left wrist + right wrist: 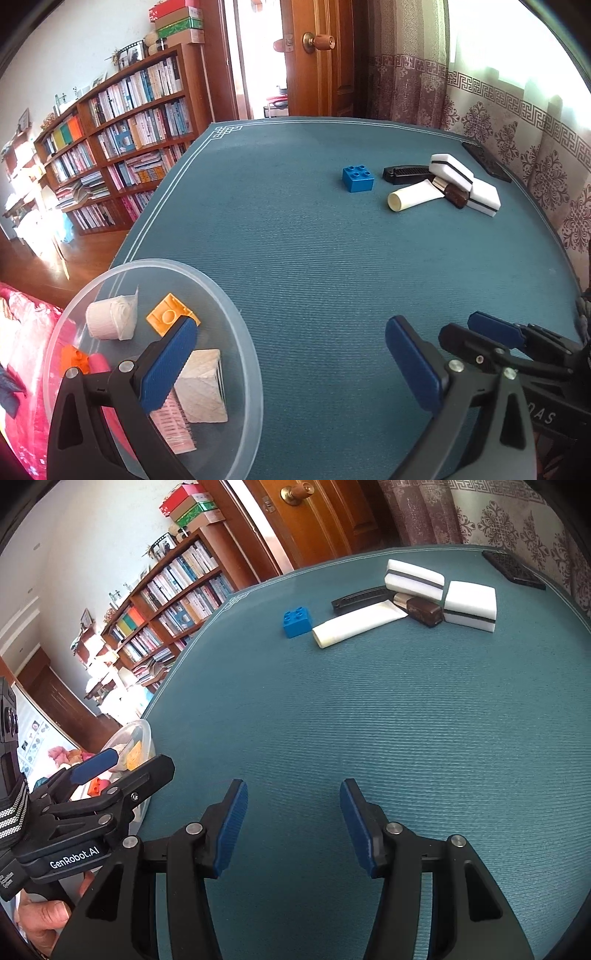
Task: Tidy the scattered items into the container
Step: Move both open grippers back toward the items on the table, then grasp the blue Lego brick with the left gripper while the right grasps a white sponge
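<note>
Teal mat (369, 720) bare mid-table | bowl (236, 317) at left edge | both tools spread, empty

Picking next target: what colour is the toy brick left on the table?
Blue toy brick; clearest in the left wrist view.

We read "GenRobot.AI" in white on the left gripper (122, 775) body. On the right gripper (480, 328) only "OAS" shows. Book spines are too small for us.

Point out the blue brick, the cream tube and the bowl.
blue brick (357, 179), left wrist view, studded top.
cream tube (354, 624), right wrist view, middle of body.
bowl (246, 332), left wrist view, right rim.
</note>
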`<state>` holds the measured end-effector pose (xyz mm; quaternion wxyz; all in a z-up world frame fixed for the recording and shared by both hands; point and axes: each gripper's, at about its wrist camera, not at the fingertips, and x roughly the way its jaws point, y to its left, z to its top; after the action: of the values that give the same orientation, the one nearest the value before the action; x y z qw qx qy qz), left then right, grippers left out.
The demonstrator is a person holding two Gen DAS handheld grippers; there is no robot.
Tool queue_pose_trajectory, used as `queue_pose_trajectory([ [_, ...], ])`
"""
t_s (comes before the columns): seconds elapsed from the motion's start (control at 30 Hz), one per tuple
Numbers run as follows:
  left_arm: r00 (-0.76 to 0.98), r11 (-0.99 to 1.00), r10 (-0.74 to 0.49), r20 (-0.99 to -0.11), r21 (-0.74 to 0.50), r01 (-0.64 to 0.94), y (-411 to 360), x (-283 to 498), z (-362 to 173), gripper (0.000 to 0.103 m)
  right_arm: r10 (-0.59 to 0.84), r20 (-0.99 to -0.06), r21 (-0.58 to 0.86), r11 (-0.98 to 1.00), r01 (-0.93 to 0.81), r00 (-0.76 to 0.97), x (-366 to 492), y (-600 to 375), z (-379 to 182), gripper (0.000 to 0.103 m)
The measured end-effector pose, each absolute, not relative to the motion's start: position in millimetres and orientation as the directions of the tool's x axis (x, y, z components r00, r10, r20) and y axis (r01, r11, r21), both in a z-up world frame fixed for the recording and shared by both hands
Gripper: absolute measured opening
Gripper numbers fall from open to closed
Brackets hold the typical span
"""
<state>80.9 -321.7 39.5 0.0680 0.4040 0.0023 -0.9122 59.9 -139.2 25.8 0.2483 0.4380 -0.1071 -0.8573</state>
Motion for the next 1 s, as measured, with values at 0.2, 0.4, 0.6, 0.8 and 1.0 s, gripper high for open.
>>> queue_pose_trajectory([
  [0.2, -0.652, -0.993, -0.101, -0.751, 0.038, 0.11, -312, 66, 35, 0.102, -0.481, -0.706, 0.397, -0.876, 0.272, -0.52, 47, -115, 23, 0.056],
  [0.4, -0.644, -0.995, -0.093, -0.759, 0.042, 0.094, -302, 49, 33, 0.102, -0.427, -0.712, 0.392, -0.9, 0.19, -0.558, 29, -84, 23, 0.056],
  [0.6, -0.627, -0.997, -0.065, -0.776, 0.019, 0.081, -294, 31, 30, 0.102, -0.37, -0.717, 0.38, -0.918, 0.113, -0.591, 6, -51, 31, 0.056],
  [0.8, -0.626, -0.998, -0.046, -0.779, 0.008, 0.064, -285, 14, 30, 0.102, -0.315, -0.72, 0.363, -0.93, 0.051, -0.619, -22, -28, 38, 0.056],
  [1.0, -0.63, -0.998, -0.032, -0.776, -0.01, 0.062, -279, -3, 30, 0.102, -0.287, -0.728, 0.364, -0.931, 0.003, -0.623, -53, -17, 37, 0.056],
])
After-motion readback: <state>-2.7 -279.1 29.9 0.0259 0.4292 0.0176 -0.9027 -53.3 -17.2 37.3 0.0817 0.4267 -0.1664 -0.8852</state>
